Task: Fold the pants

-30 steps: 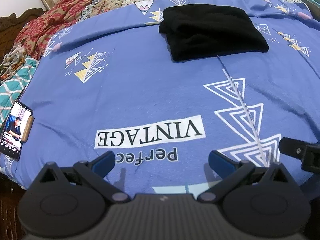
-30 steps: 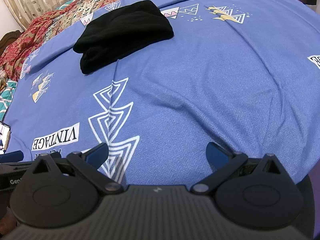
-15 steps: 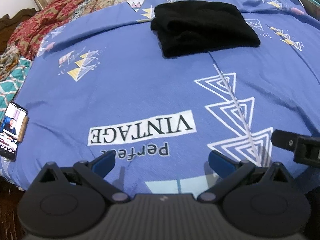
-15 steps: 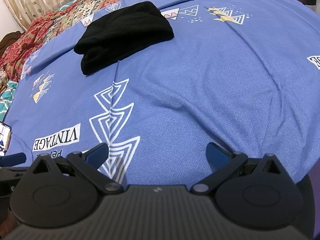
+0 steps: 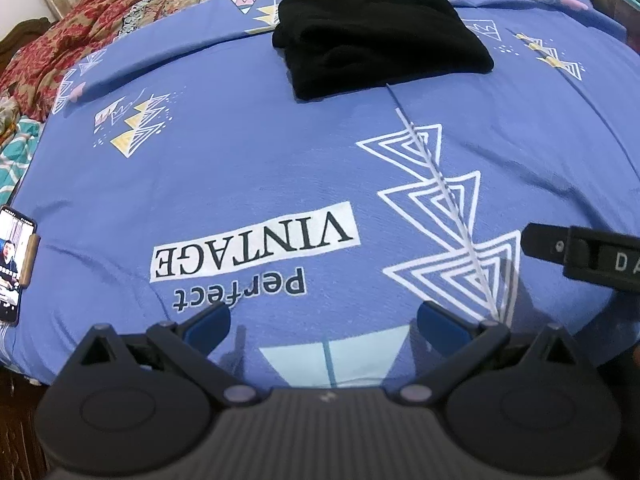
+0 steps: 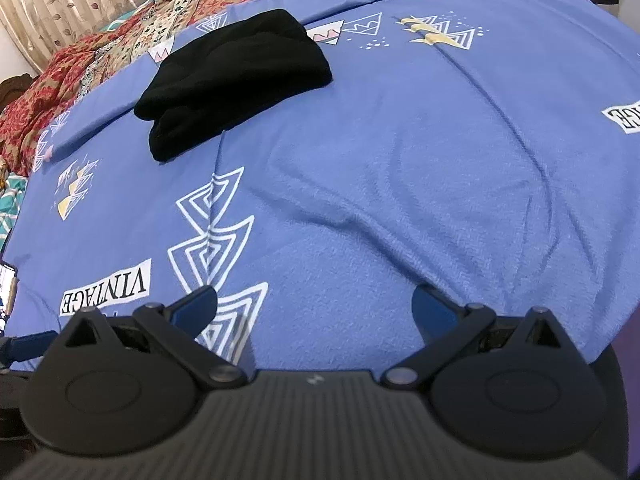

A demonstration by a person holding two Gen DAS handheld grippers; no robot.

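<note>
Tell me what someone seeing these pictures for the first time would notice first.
Probably the black pants, lying folded in a compact stack at the far middle of the blue bedsheet. Next, the upside-down "Perfect VINTAGE" print just ahead of the open left gripper. A lit phone lies at the sheet's left edge, and the right gripper is open too, nothing in it.

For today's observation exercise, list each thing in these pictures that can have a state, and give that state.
black pants: folded into a compact bundle, lying on the bedsheet.
blue bedsheet: spread over the bed, lightly creased.
phone: screen lit, lying at the sheet's edge.
left gripper: open, empty.
right gripper: open, empty.
</note>
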